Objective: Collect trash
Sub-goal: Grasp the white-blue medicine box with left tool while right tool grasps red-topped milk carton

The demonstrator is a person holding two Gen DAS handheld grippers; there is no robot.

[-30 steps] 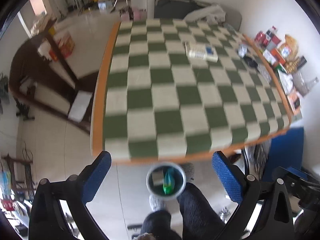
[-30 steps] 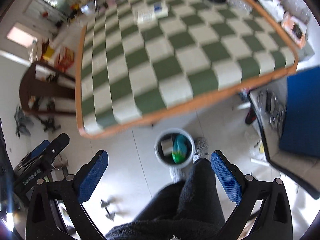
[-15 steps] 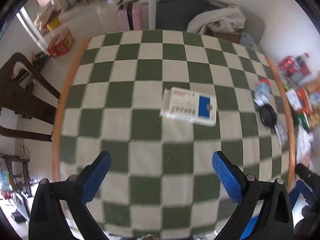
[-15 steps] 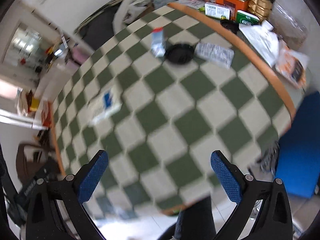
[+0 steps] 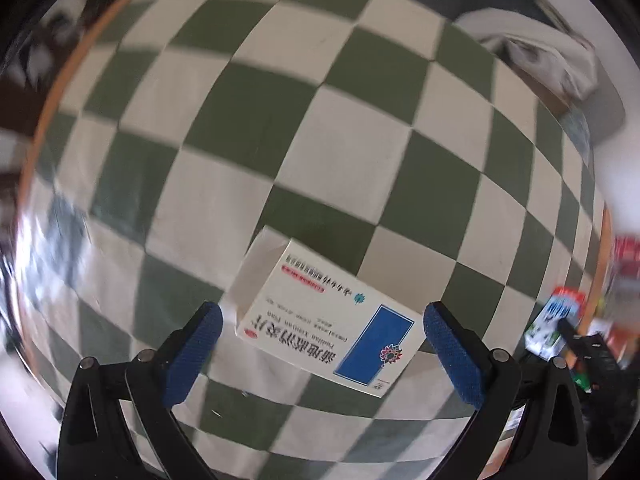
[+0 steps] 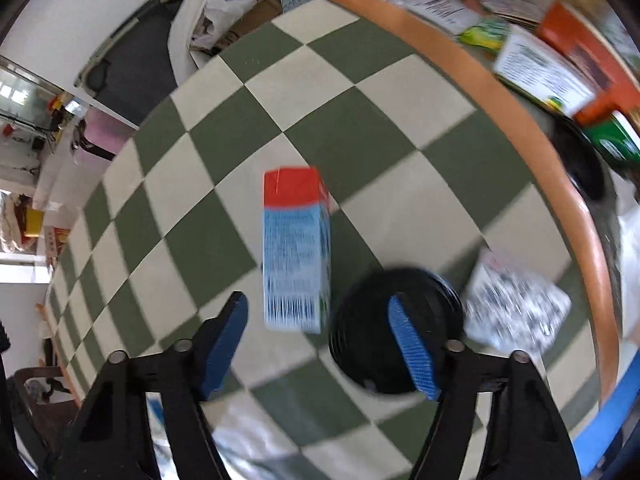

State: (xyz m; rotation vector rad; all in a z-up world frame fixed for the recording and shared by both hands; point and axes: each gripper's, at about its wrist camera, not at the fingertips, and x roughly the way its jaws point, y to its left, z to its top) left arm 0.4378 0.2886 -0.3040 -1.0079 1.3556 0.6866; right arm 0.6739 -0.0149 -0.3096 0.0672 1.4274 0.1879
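A green-and-cream checked table point(image 5: 328, 148) with an orange rim fills both views. On it, a white box point(image 5: 332, 316) with a blue panel lies flat between the wide-spread, empty jaws of the left gripper point(image 5: 322, 344). In the right wrist view a blue carton point(image 6: 296, 248) with a red end lies just beyond the right gripper point(image 6: 320, 338), whose jaws stand moderately apart, holding nothing. Just right of the carton sits a black lid point(image 6: 384, 344), with a printed wrapper point(image 6: 516, 308) further right.

On the checked tablecloth point(image 6: 360, 128) a carton point(image 6: 296, 252) lies left of a round lid point(image 6: 368, 320) — a crumpled wrapper point(image 6: 516, 308) to its right.
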